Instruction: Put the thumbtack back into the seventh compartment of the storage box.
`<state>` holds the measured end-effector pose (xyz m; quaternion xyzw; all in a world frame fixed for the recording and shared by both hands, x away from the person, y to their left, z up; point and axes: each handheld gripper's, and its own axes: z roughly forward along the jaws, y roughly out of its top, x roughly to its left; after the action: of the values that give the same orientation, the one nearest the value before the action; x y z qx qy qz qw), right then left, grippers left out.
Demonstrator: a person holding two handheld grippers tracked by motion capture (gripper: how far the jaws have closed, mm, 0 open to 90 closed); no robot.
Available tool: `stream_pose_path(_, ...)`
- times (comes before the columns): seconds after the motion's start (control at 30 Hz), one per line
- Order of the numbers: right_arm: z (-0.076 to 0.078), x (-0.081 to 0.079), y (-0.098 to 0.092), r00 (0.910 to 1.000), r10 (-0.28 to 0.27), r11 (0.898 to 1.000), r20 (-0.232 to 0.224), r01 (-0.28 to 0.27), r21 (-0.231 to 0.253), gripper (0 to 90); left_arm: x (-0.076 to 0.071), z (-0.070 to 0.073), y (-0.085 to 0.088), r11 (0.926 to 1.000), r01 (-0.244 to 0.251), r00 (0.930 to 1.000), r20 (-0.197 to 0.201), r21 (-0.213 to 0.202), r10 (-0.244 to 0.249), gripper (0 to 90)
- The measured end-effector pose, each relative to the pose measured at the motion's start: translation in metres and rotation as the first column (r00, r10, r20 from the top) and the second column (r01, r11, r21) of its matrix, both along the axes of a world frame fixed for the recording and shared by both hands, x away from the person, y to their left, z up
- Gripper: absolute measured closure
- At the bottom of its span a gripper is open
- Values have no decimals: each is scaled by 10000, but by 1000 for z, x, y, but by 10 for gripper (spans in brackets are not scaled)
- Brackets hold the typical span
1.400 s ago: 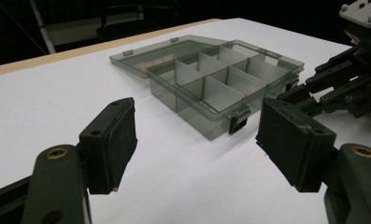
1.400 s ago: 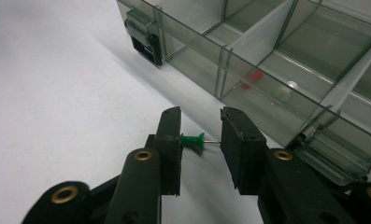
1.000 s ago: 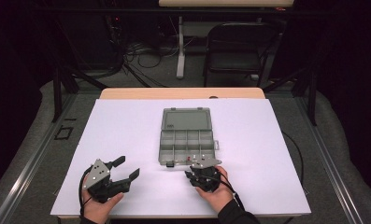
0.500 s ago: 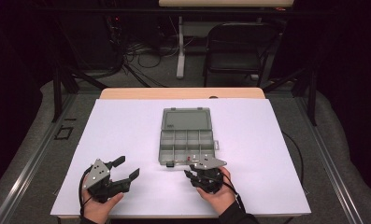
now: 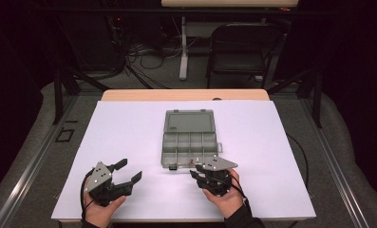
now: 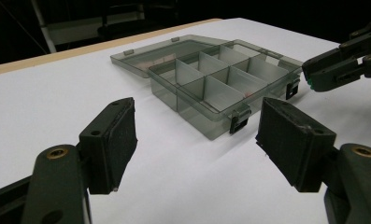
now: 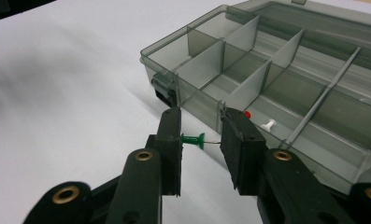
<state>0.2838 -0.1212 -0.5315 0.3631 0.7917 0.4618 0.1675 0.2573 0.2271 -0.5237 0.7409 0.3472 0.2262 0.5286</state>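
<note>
One green push pin [image 7: 193, 139] was pinched end to end between your right gripper [image 7: 201, 140]'s pads just outside the near wall of the open organizer box [image 5: 188, 149] — you needed to keep that light squeeze level and lift the pin over the wall before letting go above the near compartment where the red pin [image 7: 247, 114] and the white pin [image 7: 268, 124] lay. Your left gripper [image 5: 129, 171] sat spread and empty, well left of the box — bare white table [image 5: 129, 128] all round the box, so only the wall and dividers crowded you.

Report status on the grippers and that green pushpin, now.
Right gripper shut on green pushpin, at the front wall of the open organizer box. Left gripper open, empty. Red and white pins in the near compartment. Nothing blocking.
</note>
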Motion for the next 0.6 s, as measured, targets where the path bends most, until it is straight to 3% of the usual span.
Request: stream_pose_path(0.6,25,0,-7,9995,-39,9994,329,28,355,689,0,0,0,10000,-39,10000,5,-10,39,281)
